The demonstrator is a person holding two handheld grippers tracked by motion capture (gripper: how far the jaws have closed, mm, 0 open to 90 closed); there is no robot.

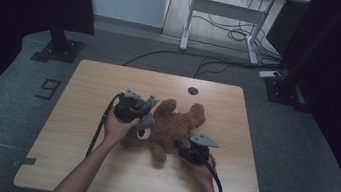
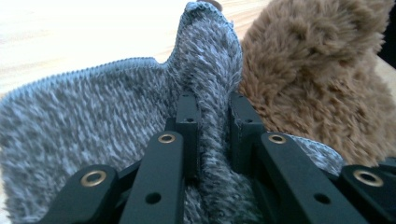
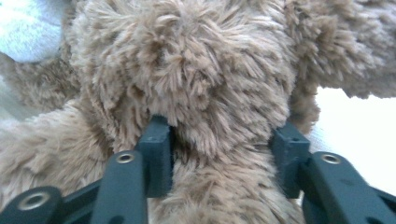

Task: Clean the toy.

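A brown teddy bear (image 1: 176, 127) lies on its back in the middle of the wooden table (image 1: 73, 163). A grey knitted cloth (image 1: 145, 106) sits at the bear's head. My left gripper (image 1: 141, 114) is shut on a fold of that cloth (image 2: 93, 107); the fold is pinched between its jaws (image 2: 215, 109), with the bear's fur (image 2: 317, 79) just to the right. My right gripper (image 1: 180, 146) is at the bear's near side. Its jaws (image 3: 224, 135) stand on either side of a thick furry limb (image 3: 201, 70), and the fur presses against both.
A round cable hole (image 1: 193, 90) sits near the table's far edge. Beyond the table are a white desk frame (image 1: 220, 12), floor cables (image 1: 227, 33) and two black stand bases (image 1: 56, 49) (image 1: 285, 89). Cables trail from both grippers toward the near edge.
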